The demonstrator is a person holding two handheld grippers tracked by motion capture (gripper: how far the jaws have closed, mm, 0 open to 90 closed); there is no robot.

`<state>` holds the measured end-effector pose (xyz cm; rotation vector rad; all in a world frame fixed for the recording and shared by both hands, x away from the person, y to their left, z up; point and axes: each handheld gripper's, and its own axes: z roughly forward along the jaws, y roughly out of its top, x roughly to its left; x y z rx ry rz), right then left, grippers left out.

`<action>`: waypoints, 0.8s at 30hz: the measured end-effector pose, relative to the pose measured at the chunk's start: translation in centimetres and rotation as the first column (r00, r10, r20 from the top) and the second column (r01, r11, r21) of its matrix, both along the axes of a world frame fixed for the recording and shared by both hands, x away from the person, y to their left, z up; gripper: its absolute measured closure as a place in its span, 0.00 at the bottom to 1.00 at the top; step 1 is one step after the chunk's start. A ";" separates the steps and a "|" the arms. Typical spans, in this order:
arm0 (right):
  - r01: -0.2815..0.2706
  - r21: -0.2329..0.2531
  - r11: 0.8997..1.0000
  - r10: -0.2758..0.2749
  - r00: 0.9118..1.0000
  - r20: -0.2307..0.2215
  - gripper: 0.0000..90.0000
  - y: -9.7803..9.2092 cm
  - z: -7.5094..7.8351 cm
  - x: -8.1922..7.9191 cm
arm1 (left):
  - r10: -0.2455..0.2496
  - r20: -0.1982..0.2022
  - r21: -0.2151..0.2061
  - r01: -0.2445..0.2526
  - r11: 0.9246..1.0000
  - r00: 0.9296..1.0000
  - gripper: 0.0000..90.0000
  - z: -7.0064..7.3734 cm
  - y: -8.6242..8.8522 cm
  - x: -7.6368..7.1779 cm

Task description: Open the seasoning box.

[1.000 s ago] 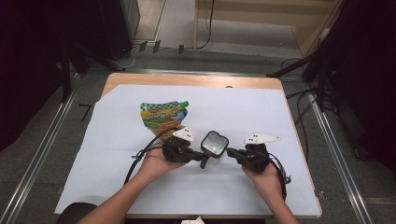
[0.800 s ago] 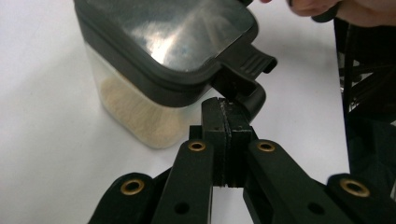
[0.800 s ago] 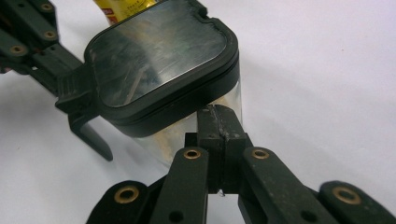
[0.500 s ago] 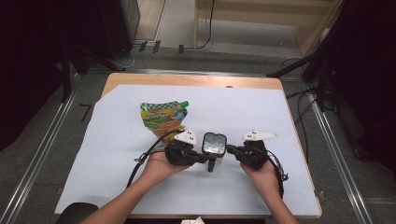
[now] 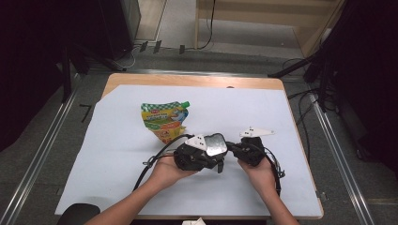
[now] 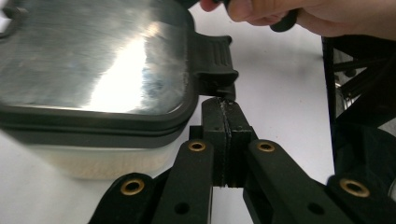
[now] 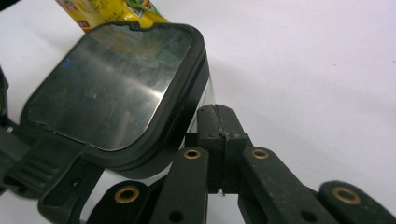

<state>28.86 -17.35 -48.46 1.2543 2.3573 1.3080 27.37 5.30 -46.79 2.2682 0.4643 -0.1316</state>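
A small clear container with a shiny metal lid (image 5: 216,144) in a black rim sits on the white sheet between both hands. In the left gripper view, my left gripper (image 6: 224,106) is shut, its tips touching the underside of the lid's black latch tab (image 6: 214,58). My right gripper (image 7: 217,114) is shut too, its tips pressed against the container's side just under the lid (image 7: 112,79) rim. From above, the left gripper (image 5: 218,163) and right gripper (image 5: 231,147) flank the container.
A colourful stand-up pouch (image 5: 164,121) with a green cap lies behind and left of the container, its yellow edge (image 7: 107,11) beyond the lid. The white sheet (image 5: 281,117) covers a wooden table. Black cables trail from both grippers toward me.
My left hand has slid slightly right and toward me, bringing its gripper under the lid's latch. The right gripper edged in toward the container, which has stayed put.
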 end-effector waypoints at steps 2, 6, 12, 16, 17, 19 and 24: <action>-0.008 0.001 1.000 0.008 1.000 -0.003 1.00 -0.1 -0.1 0.0 | -0.012 -0.017 -0.002 0.012 1.000 1.000 1.00 -0.1 0.0 0.0; -0.019 0.010 1.000 0.019 1.000 0.012 1.00 -0.4 0.4 -0.5 | -0.032 -0.031 0.006 0.032 0.999 0.999 0.94 0.3 0.8 0.0; -0.034 0.015 0.999 0.034 0.999 0.009 1.00 -1.3 1.2 -2.4 | -0.019 -0.050 -0.021 0.018 1.000 0.999 0.79 1.0 2.7 0.6; -0.054 0.008 0.999 0.054 0.998 0.020 1.00 -1.6 1.7 -3.7 | -0.028 -0.048 -0.026 0.027 0.999 0.998 0.69 1.3 3.7 0.9; -0.054 0.008 0.999 0.054 0.998 0.020 1.00 -1.6 1.7 -3.7 | -0.028 -0.048 -0.026 0.027 0.999 0.998 0.67 1.3 3.7 0.9; -0.064 0.018 0.998 0.063 0.998 0.029 1.00 -1.7 1.8 -4.6 | -0.028 -0.050 -0.037 0.026 0.999 0.998 0.63 1.4 4.1 1.1; -0.078 0.037 0.996 0.077 0.997 0.021 1.00 -1.4 1.6 -5.9 | -0.015 -0.055 -0.064 0.011 0.998 0.998 0.58 1.5 4.7 1.5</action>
